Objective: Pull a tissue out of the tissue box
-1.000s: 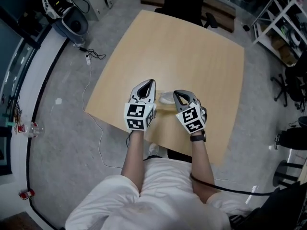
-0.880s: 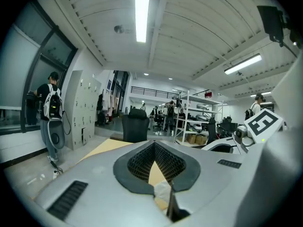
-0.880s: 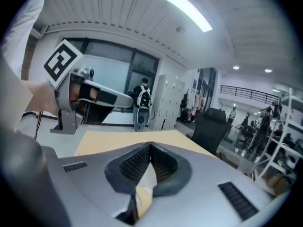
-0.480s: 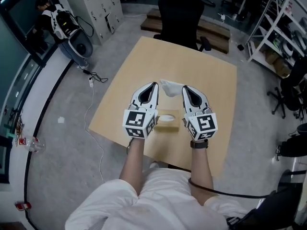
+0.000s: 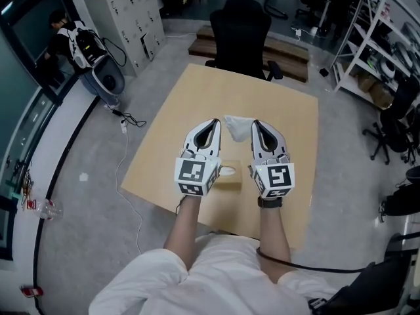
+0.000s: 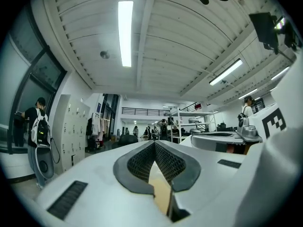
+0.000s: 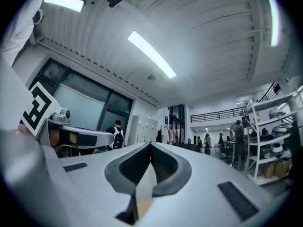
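White tissue, thin and crumpled, hangs in the air between two raised handheld tools. It is pinched at the tip of the right fingers, which are pressed together on it. It appears to be clear of the tissue box, which sits on the wooden table below, between the person's wrists, with white showing in its oval slot. Such a sheet is very light, limp and easily torn. It is probably best taken by a top fold or corner and drawn gently straight up. The box looks light too and might lift with a sharp tug. The left fingers are also closed, with nothing between them. Both forearms reach forward side by side, and the tools point away, roughly level.
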The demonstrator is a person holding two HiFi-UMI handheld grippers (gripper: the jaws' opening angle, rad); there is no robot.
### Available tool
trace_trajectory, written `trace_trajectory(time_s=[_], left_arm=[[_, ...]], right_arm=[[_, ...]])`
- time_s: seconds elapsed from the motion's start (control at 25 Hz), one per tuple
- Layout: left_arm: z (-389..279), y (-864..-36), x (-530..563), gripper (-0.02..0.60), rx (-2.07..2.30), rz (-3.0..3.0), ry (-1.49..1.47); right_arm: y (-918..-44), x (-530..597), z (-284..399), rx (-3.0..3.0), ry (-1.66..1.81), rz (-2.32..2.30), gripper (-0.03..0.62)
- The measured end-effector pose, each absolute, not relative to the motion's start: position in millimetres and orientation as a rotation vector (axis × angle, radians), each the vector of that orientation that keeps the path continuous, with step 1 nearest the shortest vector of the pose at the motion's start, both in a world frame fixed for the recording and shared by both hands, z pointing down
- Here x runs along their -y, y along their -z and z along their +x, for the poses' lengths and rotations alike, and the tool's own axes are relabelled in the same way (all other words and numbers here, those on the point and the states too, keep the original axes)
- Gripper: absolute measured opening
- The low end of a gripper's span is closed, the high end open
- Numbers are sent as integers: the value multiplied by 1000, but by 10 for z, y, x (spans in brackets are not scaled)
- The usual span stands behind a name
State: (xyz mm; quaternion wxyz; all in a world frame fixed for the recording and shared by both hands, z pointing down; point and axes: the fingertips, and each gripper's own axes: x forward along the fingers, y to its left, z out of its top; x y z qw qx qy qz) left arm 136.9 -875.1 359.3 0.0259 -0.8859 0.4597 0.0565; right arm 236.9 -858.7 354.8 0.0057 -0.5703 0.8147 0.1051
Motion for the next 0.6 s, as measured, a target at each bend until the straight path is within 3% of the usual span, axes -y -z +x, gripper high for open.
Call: trace_trajectory(time_s=[0.6], left_arm=[[1390, -3717, 8769, 2, -1448, -2751, -141]], right_arm=[[-3584, 8551, 2379, -2563, -205, -1674, 3]])
